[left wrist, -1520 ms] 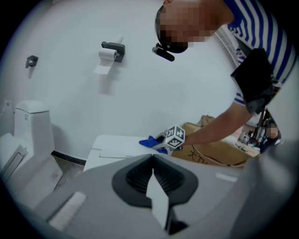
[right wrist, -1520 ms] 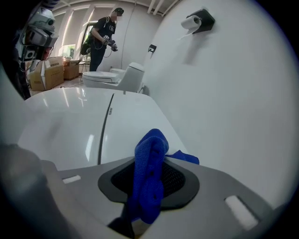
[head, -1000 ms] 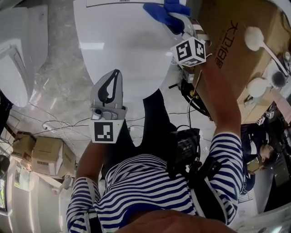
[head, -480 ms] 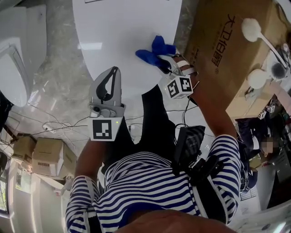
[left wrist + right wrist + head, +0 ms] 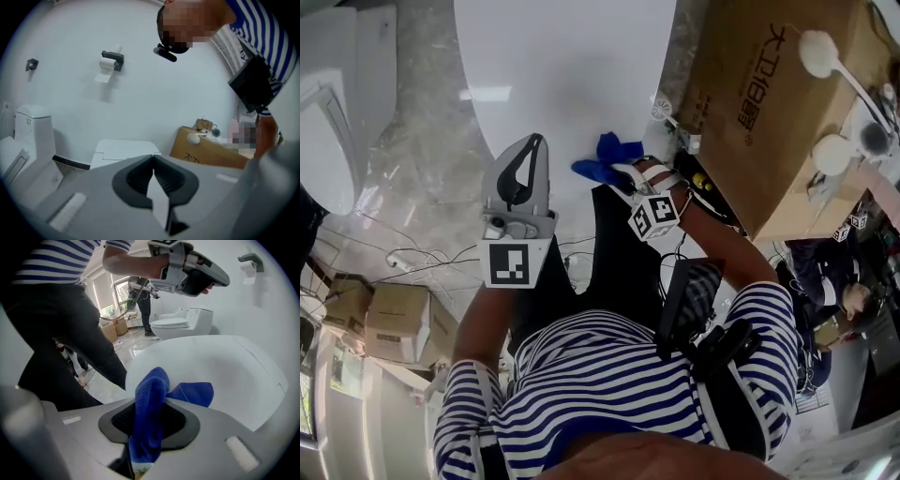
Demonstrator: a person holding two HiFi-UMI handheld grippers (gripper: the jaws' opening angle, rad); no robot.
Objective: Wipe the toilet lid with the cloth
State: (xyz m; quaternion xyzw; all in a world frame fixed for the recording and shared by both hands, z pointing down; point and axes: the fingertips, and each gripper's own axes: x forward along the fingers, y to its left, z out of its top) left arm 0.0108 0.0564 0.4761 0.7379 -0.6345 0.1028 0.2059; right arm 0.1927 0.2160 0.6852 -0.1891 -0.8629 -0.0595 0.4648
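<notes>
Toilet-cleaning rig, seen from my remote station: nearest to me is the person's blue-and-white striped shirt (image 5: 609, 375), at 6 o'clock in the head view. Just beyond it, my right gripper (image 5: 625, 176) has its jaws clamped on a bright blue microfibre cloth (image 5: 150, 399), which bunches up between the black pads. The cloth's loose end lies on the front rim of the glossy white toilet lid (image 5: 562, 75), at about 5 o'clock on the lid. At 9 o'clock from the cloth, my left gripper (image 5: 534, 150) is held up off the lid with its jaws drawn together. Further out, a brown cardboard box (image 5: 759, 103) sits at 2 o'clock and a second white toilet (image 5: 337, 112) at 10 o'clock.
</notes>
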